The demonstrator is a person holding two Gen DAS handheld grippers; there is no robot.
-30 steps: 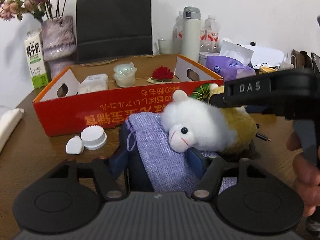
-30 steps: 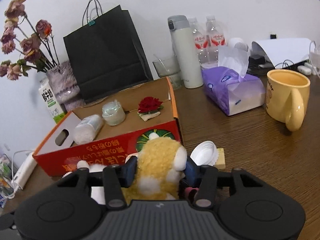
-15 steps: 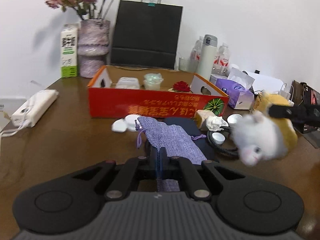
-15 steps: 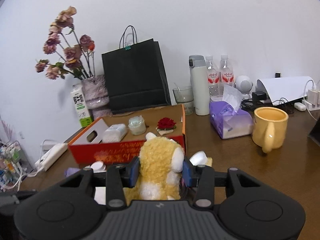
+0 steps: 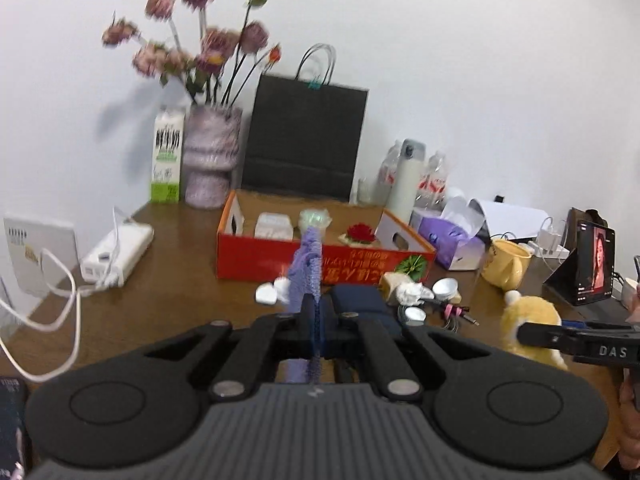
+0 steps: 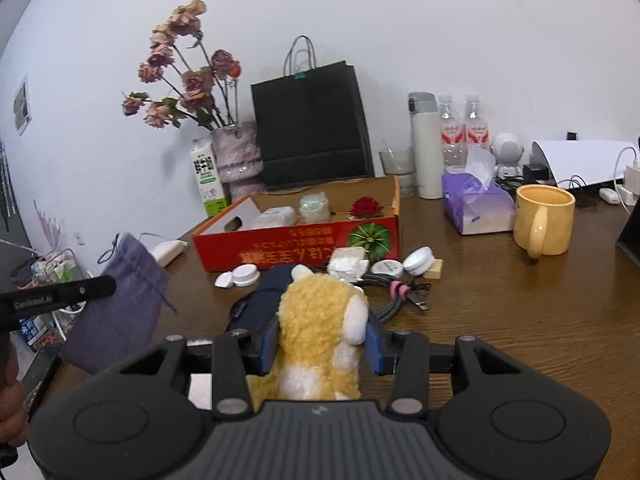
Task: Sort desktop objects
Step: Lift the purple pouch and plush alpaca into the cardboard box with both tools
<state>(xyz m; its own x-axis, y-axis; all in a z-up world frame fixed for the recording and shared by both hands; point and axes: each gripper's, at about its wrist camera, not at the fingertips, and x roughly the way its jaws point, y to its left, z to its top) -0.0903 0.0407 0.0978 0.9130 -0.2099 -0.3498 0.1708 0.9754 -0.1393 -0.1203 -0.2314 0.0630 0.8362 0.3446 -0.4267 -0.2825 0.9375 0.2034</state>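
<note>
Far left in the right wrist view, the left gripper has its fingers squeezed onto a purple drawstring pouch, which hangs in the air off the table edge with its long axis roughly vertical and the drawstring end up top. The gripper's side reads something like "GenRobot.AI". Next comes a milk carton with Chinese characters, too small to read properly. The red cardboard box has its yellow print upside down toward the camera, plus a green melon picture. Then the right gripper, blue pads pinching a yellow plush toy above the table, upright, back of its head toward the camera. In the left wrist view that gripper's side says "DAS".
</note>
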